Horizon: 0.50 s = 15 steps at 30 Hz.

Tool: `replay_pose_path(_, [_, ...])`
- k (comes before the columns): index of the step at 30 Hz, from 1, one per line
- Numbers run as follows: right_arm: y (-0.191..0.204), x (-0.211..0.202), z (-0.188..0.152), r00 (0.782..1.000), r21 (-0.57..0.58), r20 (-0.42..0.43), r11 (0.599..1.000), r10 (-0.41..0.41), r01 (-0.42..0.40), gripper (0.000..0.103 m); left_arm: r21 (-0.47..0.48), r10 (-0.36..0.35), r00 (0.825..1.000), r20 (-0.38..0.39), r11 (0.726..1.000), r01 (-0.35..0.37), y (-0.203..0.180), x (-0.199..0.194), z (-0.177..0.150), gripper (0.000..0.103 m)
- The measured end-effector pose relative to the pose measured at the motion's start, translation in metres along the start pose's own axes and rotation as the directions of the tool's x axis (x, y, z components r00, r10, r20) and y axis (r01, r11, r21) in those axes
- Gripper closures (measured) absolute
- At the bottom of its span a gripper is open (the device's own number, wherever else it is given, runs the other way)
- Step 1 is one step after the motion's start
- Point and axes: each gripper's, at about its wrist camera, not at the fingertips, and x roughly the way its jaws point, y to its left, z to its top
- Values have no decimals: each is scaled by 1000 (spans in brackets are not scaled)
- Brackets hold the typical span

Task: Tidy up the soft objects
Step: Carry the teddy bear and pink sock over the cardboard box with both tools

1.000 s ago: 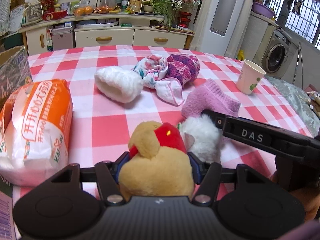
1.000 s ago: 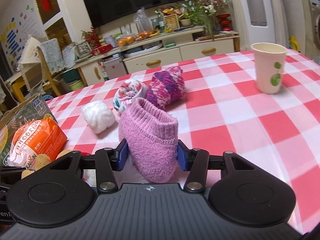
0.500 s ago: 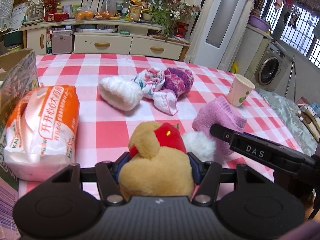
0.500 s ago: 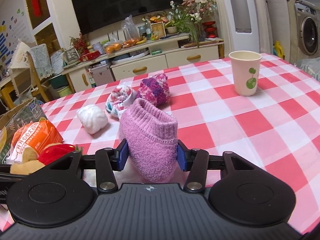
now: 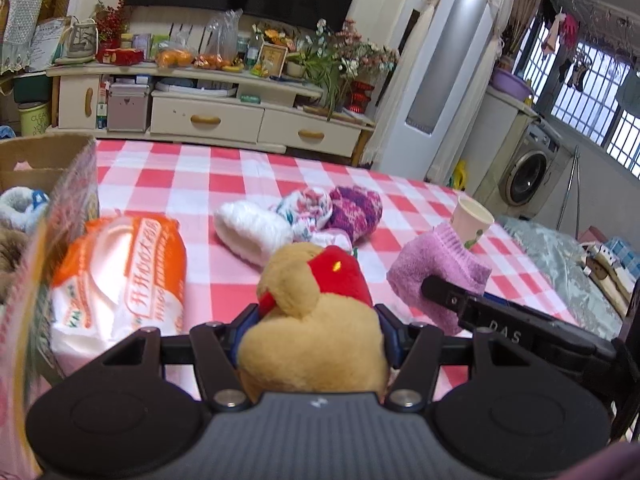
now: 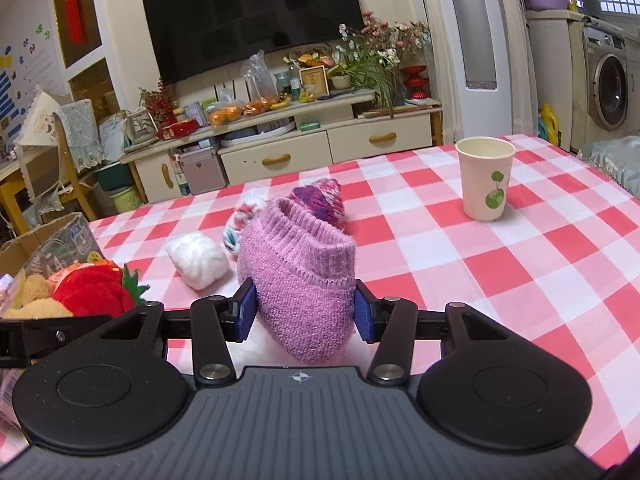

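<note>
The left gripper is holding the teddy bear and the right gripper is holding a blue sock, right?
Almost. The left gripper does hold the teddy bear, but the sock in the right gripper is pink, not blue. The right wrist view shows it plainly: only the gripper's pads are blue.

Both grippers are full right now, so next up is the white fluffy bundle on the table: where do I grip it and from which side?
Grip the white fluffy bundle across its narrow middle, coming from above. It lies lengthwise on the checked tablecloth, its near side clear; the floral sock crowds its far end.
</note>
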Motion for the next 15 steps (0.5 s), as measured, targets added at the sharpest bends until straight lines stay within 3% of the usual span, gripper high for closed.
replay_pose_path(8, [21, -4, 10, 998, -19, 16, 998, 64, -63, 42, -39, -1, 998, 68, 999, 4, 20, -21, 16, 43])
replay_pose_path(15, [45, -4, 19, 989, -57, 19, 988, 144, -143, 42, -108, 51, 988, 143, 994, -36, 53, -44, 33, 43])
